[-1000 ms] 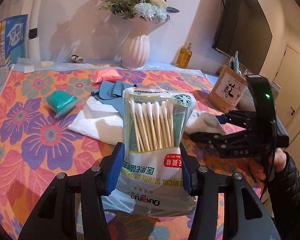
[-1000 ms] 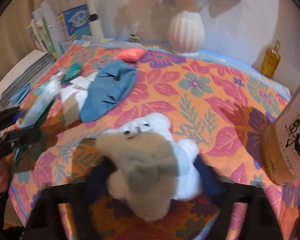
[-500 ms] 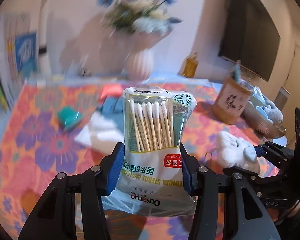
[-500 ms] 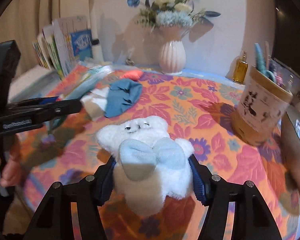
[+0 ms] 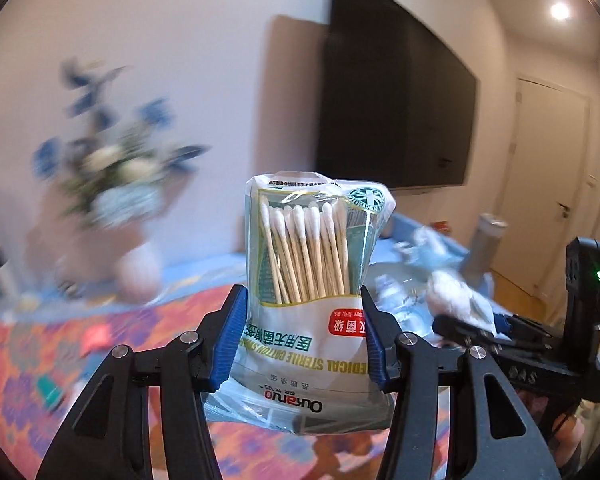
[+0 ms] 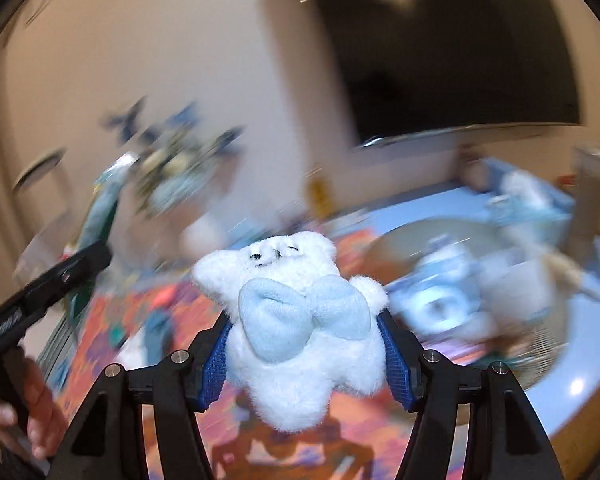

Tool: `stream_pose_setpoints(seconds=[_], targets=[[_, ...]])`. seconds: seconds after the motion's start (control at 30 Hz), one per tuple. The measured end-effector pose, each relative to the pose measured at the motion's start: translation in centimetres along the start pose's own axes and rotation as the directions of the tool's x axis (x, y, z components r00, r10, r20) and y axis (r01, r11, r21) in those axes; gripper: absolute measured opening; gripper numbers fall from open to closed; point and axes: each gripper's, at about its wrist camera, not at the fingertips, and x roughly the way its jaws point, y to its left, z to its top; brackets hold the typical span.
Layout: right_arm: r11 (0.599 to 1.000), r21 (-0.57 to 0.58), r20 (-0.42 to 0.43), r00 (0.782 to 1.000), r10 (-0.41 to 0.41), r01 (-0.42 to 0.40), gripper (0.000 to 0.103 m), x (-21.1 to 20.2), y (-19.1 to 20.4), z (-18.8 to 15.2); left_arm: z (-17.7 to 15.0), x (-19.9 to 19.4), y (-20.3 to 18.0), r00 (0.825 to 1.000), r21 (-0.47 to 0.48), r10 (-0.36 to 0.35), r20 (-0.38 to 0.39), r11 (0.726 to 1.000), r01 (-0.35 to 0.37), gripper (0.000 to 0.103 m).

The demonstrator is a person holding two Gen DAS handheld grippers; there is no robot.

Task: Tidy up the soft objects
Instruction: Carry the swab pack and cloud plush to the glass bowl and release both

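Behind the floral tabletop (image 5: pixel 28 344) hung a dark wall screen (image 5: pixel 396 104), with a blurred vase of flowers (image 5: pixel 120 200) at far left. One packet of cotton swabs (image 5: pixel 306 280) stood upright, clenched in the left tongs (image 5: pixel 302 340), and one white plush toy (image 6: pixel 300 320) was clenched in the right tongs (image 6: pixel 306 364). Both were held clear above the tabletop, probably for carrying to the round basket (image 6: pixel 580 364) at right, where other pale soft items, too blurred to count, lay.
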Motion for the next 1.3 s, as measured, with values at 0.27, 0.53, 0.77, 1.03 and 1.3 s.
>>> stream_pose_setpoints(seconds=[0.27,0.53,0.77,1.03,1.3], targets=[[0.968,0.17,0.002,0.982,-0.186,0.183,0.064,1.0,-9.8,5.4,1.8,9.4,-6.3,0.985,0.011,-0.145,-0.094,0.989,0.146,0.05],[0.928,0.273,-0.087,0.968,-0.237,0.252,0.072,5.0,-14.2,7.0,-1.2,16.4,-9.3,0.95,0.018,-0.2,-0.24,0.977,0.211,0.05],[0.943,0.273,-0.158,0.976,-0.15,0.19,0.073,7.1,-15.4,6.4,-3.4,18.8,-11.1,0.963,0.08,-0.147,-0.225,0.983,0.168,0.091],[0.948,0.258,-0.123,0.98,-0.157,0.184,0.073,4.5,-14.9,3.7,-4.2,16.0,-9.8,0.942,0.042,-0.206,-0.265,0.973,0.225,0.091],[0.975,0.202,-0.066,0.994,-0.085,0.097,0.077,2.0,-9.3,2.8,-4.4,7.4,-4.5,0.972,0.017,-0.155,-0.174,0.987,0.161,0.091]])
